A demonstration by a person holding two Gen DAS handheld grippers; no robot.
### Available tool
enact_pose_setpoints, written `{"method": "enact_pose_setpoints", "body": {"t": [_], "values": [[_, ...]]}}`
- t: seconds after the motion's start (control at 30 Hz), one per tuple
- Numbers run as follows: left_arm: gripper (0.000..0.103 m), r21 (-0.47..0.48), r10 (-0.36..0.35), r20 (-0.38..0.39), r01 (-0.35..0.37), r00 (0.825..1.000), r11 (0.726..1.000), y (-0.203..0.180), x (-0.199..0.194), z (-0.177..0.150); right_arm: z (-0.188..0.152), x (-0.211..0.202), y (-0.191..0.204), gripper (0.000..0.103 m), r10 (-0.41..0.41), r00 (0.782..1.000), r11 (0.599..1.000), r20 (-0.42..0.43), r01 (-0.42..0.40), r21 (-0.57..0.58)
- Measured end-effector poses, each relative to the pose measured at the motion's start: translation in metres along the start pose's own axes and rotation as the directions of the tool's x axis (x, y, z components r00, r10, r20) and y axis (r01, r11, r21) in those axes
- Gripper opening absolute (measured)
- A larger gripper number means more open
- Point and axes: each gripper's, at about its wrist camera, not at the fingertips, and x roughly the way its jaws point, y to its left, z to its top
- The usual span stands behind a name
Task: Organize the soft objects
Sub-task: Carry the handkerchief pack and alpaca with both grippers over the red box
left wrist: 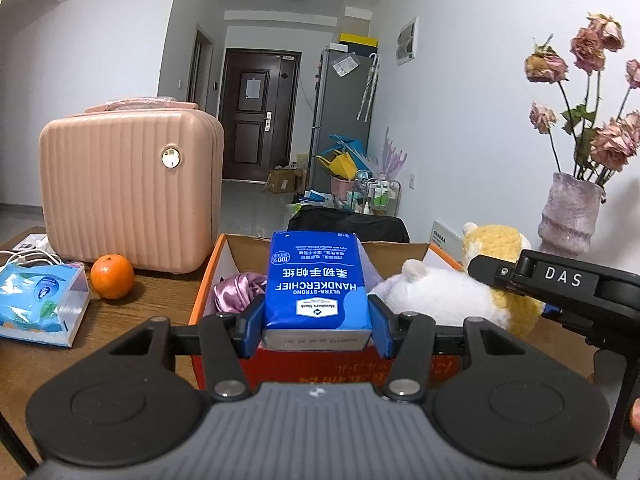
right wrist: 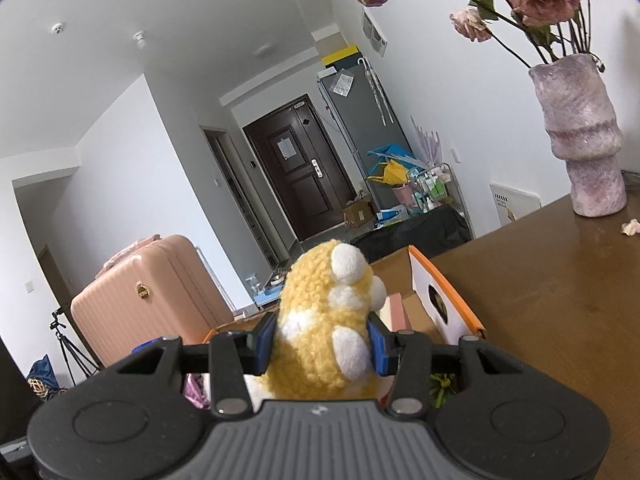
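Note:
My left gripper (left wrist: 316,330) is shut on a blue handkerchief tissue pack (left wrist: 318,280) and holds it over the open orange cardboard box (left wrist: 208,276). Inside the box lie a purple satin cloth (left wrist: 236,290) and the white part of a plush toy (left wrist: 436,298). My right gripper (right wrist: 320,346) is shut on a yellow and white plush toy (right wrist: 324,320), held over the box's right side (right wrist: 444,292). The right gripper's body also shows in the left wrist view (left wrist: 560,284), with the yellow plush (left wrist: 496,244) behind it.
A pink hard suitcase (left wrist: 128,192) stands at the left on the wooden table (left wrist: 152,304), with an orange (left wrist: 112,276) and a tissue box (left wrist: 40,304) in front. A pink vase of dried roses (right wrist: 584,136) stands at the right rear.

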Motion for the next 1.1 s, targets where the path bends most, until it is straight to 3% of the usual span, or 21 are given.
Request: {"method": "enact_pose_setpoints", "body": {"t": [0.6, 1.1], "values": [[0.053, -0.042, 0.015, 0.003, -0.015, 1.0, 0.999, 0.005, 0.057, 0.025, 0.026, 0.06, 0.001, 0.045, 0.005, 0.999, 1.0, 0.045, -0.005, 0.002], [0.053, -0.035, 0.031, -0.014, -0.032, 0.999, 0.999, 0.01, 0.1, 0.033, 0.035, 0.114, 0.003, 0.046, -0.023, 1.0, 1.0, 0.013, 0.023, -0.019]]}}
